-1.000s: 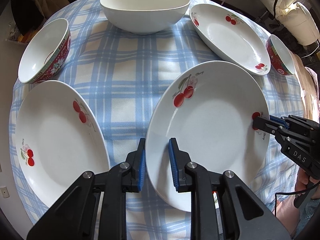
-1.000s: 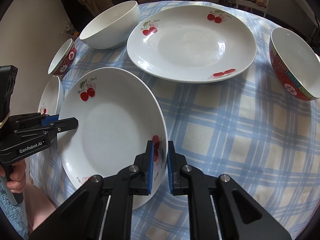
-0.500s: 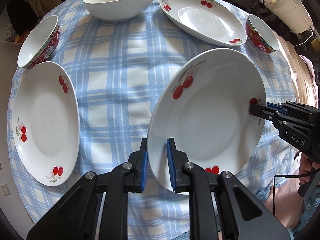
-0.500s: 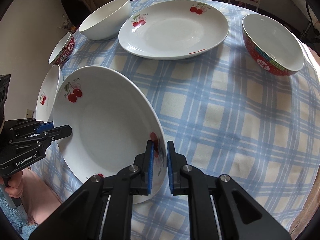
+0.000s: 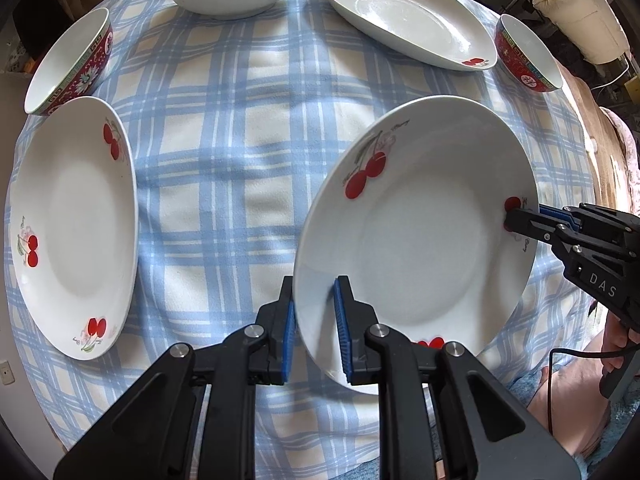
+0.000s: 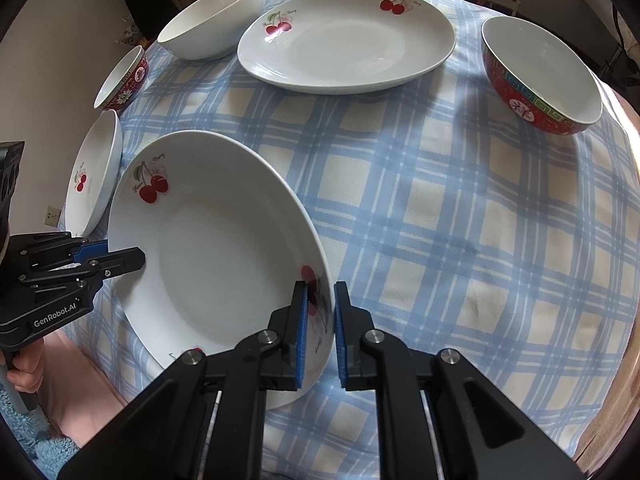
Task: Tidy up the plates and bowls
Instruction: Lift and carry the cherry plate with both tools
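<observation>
A white plate with red cherries (image 5: 416,240) hangs tilted above the checked tablecloth, held by opposite rims. My left gripper (image 5: 314,292) is shut on its near-left rim, blue pads either side of the edge. My right gripper (image 6: 320,300) is shut on the opposite rim, over a cherry print. In the left wrist view the right gripper (image 5: 516,220) reaches in from the right. In the right wrist view the same plate (image 6: 216,248) also shows the left gripper (image 6: 128,258) on its left edge.
On the round table lie a second cherry plate (image 5: 72,232) at the left, a large oval cherry plate (image 6: 348,40) at the back and a plain white bowl (image 6: 212,20). Red patterned bowls stand far left (image 5: 68,64) and far right (image 6: 540,76). A person's hand (image 6: 24,372) holds the left gripper.
Both grippers have carried the plate toward the near edge of the table. The far dishes have slid up the frame, and the left plate now shows whole.
</observation>
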`<state>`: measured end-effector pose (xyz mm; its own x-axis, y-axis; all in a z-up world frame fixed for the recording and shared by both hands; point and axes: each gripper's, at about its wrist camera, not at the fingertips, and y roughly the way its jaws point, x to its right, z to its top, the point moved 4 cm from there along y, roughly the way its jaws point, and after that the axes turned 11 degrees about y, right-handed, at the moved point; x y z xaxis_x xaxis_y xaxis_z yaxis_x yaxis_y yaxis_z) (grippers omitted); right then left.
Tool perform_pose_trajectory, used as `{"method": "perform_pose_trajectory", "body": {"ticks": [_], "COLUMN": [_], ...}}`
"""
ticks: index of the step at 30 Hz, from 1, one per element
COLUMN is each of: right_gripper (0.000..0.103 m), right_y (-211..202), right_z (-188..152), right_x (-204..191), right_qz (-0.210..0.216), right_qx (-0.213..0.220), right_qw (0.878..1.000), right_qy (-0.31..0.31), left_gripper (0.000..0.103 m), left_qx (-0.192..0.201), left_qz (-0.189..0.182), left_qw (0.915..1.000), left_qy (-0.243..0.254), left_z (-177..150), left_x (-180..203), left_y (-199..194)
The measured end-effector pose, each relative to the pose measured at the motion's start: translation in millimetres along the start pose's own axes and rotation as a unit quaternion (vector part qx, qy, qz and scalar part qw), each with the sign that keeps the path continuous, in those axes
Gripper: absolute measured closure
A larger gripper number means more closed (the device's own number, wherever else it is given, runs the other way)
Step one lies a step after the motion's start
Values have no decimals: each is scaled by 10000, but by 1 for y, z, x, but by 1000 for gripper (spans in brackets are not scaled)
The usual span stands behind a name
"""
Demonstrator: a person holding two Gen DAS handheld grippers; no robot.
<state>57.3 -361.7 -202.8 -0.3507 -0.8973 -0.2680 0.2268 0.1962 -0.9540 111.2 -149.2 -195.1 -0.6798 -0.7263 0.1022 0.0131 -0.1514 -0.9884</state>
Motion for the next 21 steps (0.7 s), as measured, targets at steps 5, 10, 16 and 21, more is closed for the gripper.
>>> {"method": "perform_pose_trajectory", "body": {"ticks": [5,10,16,21], "right_gripper": [90,90,90,90], "right_y": [11,16,15,9], "right_z": [3,6,7,7], "right_x": [-2,-4,-10,-16], "right_qz": [-78,-75,-226,-393], "right_qx": [-67,-80,-13,122], "right_qw": [9999,9999,9997,9991], "right_qy": [36,105,-3,-33], "left_gripper": [83,83,84,83], "left_qx": [-48,-77,19,200], "left_qz": [-89,-103,169,436], "left_qw": [9998,9999,9998,9986], "left_qy": [-149,-98,105,234], "left_z": [3,7,11,12], "left_x": [-6,-5,-6,-10], "left_y": [11,16,8,-15]}}
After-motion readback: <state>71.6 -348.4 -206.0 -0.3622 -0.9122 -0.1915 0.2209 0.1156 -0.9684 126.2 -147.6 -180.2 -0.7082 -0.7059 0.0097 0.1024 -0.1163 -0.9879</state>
